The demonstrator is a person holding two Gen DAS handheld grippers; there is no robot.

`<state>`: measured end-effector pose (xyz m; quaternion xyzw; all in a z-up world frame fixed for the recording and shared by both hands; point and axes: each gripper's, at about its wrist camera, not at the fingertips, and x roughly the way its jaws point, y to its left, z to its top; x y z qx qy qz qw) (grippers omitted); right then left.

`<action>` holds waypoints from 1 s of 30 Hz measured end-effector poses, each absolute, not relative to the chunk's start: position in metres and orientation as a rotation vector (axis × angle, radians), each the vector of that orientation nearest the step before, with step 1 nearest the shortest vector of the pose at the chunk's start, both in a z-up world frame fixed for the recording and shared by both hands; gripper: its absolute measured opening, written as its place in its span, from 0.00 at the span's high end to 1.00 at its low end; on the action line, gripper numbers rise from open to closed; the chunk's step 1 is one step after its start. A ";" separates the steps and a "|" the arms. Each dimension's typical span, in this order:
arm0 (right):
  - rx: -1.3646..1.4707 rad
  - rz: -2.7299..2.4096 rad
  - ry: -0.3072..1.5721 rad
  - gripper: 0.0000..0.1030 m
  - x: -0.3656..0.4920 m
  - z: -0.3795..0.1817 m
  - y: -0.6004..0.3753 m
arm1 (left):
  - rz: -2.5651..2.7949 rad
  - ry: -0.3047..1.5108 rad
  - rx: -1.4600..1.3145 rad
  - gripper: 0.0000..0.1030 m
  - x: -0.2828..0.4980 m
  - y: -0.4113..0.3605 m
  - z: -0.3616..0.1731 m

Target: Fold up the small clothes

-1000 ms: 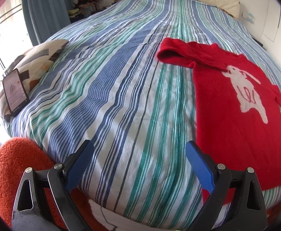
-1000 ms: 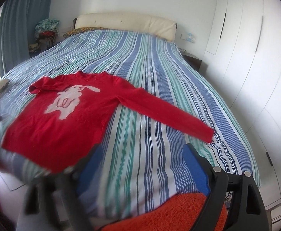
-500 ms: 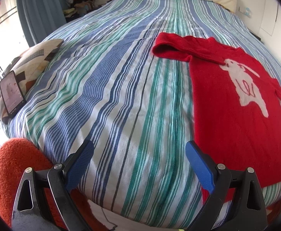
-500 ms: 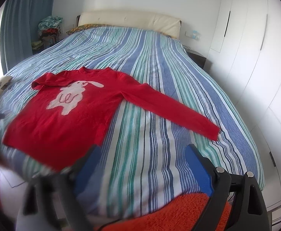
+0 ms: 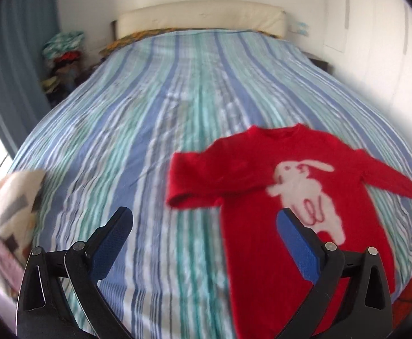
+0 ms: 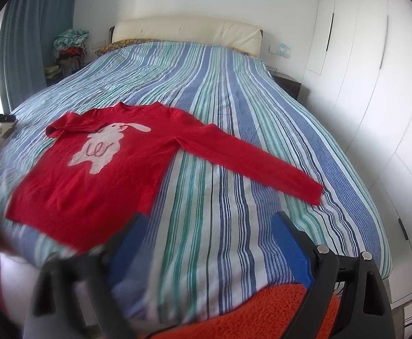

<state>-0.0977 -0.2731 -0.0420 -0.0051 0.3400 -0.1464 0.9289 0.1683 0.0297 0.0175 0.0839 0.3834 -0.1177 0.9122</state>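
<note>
Now the left gripper, jaws spread and empty, has swung right toward the red sweater; folding hasn't begun.

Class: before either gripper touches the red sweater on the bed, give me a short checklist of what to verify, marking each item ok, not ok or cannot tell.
1. Sweater lies face up on the bed, rabbit showing: ok.
2. Right sleeve stretched out flat: ok.
3. Left sleeve flat: not ok, it is doubled over near the shoulder.
4. Left gripper open and empty: ok.
5. Right gripper open and empty: ok.
6. Hem smooth: cannot tell, blurred.
</note>
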 end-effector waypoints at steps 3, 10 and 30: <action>0.018 -0.314 0.685 0.14 -0.100 -0.041 -0.278 | -0.371 0.828 0.435 0.01 0.209 -0.035 -0.008; 0.059 -0.332 0.673 0.14 -0.105 -0.039 -0.287 | -0.364 0.902 0.757 0.12 0.262 -0.116 -0.115; 0.118 -0.349 0.712 0.14 -0.097 -0.045 -0.298 | 0.176 0.851 -0.308 0.97 0.237 0.220 0.006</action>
